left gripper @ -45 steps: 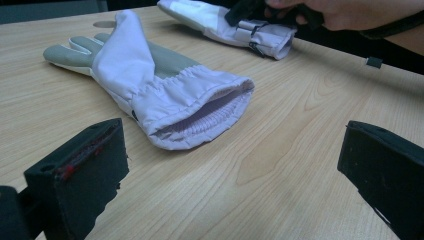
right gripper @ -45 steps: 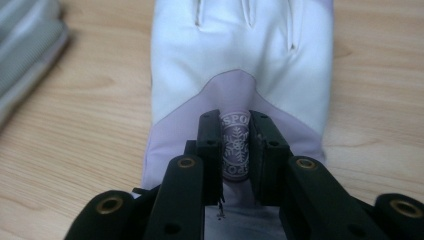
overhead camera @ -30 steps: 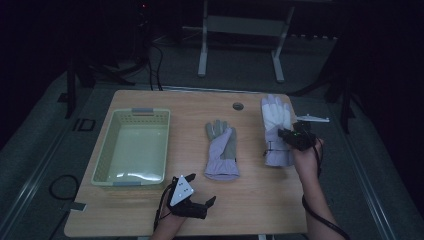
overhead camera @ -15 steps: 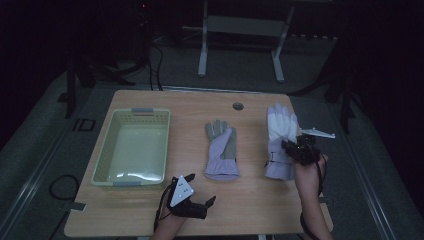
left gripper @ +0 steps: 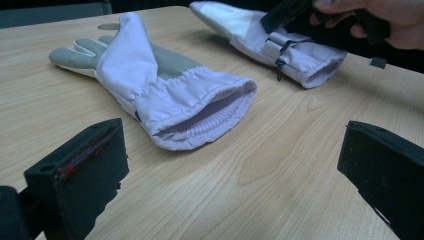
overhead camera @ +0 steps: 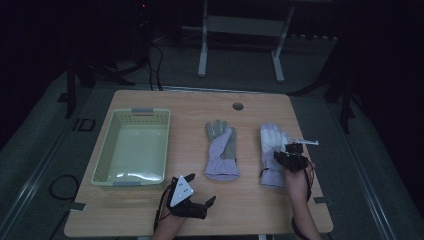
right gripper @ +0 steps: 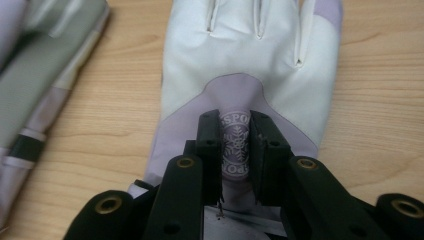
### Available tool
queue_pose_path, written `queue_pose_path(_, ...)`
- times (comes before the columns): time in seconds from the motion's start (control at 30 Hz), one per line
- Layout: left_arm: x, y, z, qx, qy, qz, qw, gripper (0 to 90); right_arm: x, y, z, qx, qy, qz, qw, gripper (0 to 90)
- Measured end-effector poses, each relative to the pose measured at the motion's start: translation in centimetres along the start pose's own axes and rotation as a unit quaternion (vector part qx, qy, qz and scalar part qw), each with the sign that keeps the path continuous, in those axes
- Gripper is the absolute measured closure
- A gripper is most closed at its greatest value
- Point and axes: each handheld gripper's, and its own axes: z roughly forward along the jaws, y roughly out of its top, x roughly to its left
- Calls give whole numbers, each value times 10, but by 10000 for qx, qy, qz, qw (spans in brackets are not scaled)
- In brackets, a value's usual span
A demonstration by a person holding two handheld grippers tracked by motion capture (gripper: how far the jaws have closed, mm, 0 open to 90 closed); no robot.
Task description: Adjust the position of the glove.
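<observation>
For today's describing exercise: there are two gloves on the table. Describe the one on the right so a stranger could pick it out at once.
Start at the wooden table with the pale green basket on its left. Two gloves lie to the basket's right; take the right-hand glove, farthest from the basket. Unlike the middle glove with its grey side up, it has a white back with a round snowflake badge, pinched by the right gripper.
</observation>
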Motion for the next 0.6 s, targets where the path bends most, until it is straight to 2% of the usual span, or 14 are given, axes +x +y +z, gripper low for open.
queue_pose_path(0.2, 0, 0, 0, -1, -3, 0, 10000, 0, 2, -1, 12, 63, -101, -55, 9999, 740)
queue_pose_path(0.27, 0, 0, 0, -4, -5, 2, 10000, 0, 1, 0, 15, 44, -53, 61, 10000, 688)
queue_pose_path(0.4, 0, 0, 0, -4, -11, -2, 10000, 0, 0, 2, 10, -45, 40, 14, 10000, 620)
queue_pose_path(0.43, 0, 0, 0, -5, -12, 0, 10000, 0, -3, 5, 3, -166, 116, -163, 9997, 573)
queue_pose_path(0.5, 0, 0, 0, -4, -12, 0, 10000, 0, -6, 7, -4, -287, 120, -392, 9987, 545)
queue_pose_path(0.53, 0, 0, 0, -2, -12, 0, 10000, 0, -8, 10, -8, -105, 206, -380, 9990, 518)
queue_pose_path(0.6, 0, 0, 0, 1, -8, -1, 10000, 0, -11, 12, -15, -11, 231, -290, 9993, 495)
